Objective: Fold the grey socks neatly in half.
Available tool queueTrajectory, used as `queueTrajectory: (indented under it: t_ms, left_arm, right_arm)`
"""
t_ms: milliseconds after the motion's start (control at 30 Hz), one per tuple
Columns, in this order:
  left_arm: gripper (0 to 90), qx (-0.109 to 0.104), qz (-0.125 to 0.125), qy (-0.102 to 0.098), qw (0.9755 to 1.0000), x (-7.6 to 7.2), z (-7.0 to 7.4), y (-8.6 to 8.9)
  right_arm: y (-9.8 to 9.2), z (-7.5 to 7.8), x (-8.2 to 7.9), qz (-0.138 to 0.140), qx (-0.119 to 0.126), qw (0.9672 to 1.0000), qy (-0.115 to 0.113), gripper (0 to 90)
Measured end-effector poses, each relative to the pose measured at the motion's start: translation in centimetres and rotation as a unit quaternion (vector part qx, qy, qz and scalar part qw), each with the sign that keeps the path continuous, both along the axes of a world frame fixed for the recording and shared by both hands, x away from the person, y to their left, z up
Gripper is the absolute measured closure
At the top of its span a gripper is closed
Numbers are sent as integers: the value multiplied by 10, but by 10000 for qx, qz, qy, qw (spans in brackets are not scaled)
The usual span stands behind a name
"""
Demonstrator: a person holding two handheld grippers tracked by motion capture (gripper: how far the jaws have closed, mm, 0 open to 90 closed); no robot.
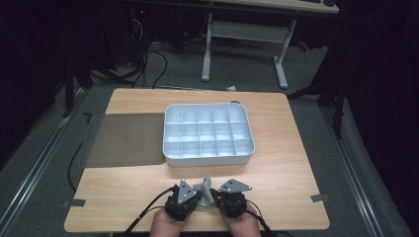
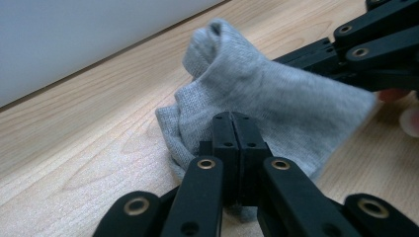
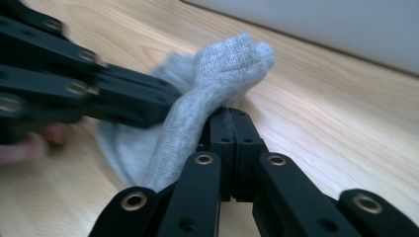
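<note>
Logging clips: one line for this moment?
both tools shut on sock | sock on table near edge | tray empty

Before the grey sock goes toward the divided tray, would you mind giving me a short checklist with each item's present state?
1. Left claw shut on the grey sock: ok.
2. Right claw shut on the sock: ok.
3. Sock lifted off the wooden table: not ok; its lower edge rests on the wood.
4. White divided tray compartments free: ok, nothing lies in them.
5. Path from sock to tray unobstructed: ok.
6. Whether it is one sock or a pair: cannot tell.
</note>
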State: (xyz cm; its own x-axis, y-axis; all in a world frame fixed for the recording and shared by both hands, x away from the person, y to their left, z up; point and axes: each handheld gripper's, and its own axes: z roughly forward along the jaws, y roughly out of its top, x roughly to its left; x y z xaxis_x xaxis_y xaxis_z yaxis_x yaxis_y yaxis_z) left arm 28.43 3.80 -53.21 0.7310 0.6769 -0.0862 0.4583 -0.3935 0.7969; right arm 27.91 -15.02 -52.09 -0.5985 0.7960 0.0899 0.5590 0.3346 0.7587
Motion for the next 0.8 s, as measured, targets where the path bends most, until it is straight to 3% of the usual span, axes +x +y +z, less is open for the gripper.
queueTrajectory:
  t_ms: [167,400,600,633,733,767,800]
  left_arm:
    - [898,19,42,-7,10000,1,0,1]
    - [864,-57,25,15,10000,1,0,1]
    - [804,-449,20,47,9990,0,2,7]
    - [795,-645,12,59,9979,-1,5,10]
    - [758,-715,20,-109,9974,-3,10,14]
    - [754,-658,105,-322,9973,-6,15,20]
    - [754,-630,156,-359,9972,-6,17,24]
  right_arm:
    - [13,9,-5,214,-27,9996,-163,900]
    - [8,9,-5,152,52,9997,-175,900]
    - [-2,4,-5,-52,129,9998,-109,893]
    - [-3,3,-5,-76,142,9998,-108,891]
    - [-5,3,-5,-79,145,9998,-107,883]
    - [-6,2,-4,-70,158,9998,-96,873]
    - [-6,1,-4,-69,162,9998,-90,872]
